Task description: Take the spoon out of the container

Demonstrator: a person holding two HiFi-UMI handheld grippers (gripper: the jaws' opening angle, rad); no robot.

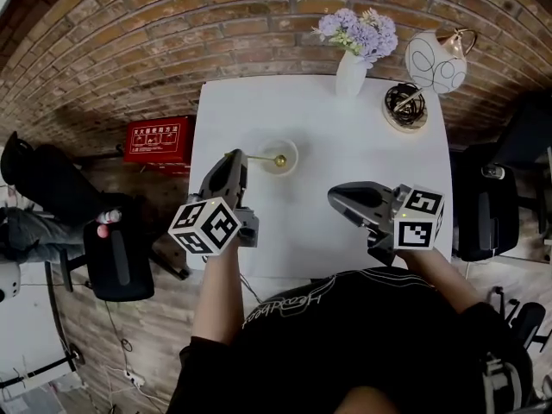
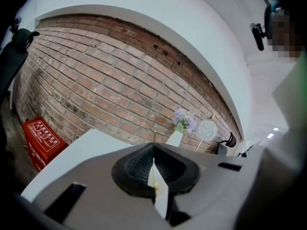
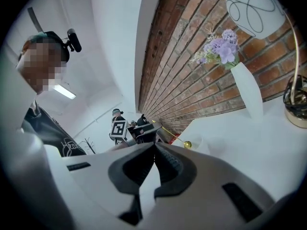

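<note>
Left gripper (image 1: pixel 231 160): jaws clamped on the thin gold handle of the spoon (image 1: pixel 259 156), whose far end sits over the white container (image 1: pixel 293 164). A steady, level lift should clear the rim without tipping it. Right gripper (image 1: pixel 336 198): jaws together, empty.

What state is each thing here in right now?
Left gripper: shut on the spoon's handle.
Right gripper: shut, empty.
Spoon: held, round end at the bowl.
Bowl: upright on the table.
Vase: upright, holding flowers.
</note>
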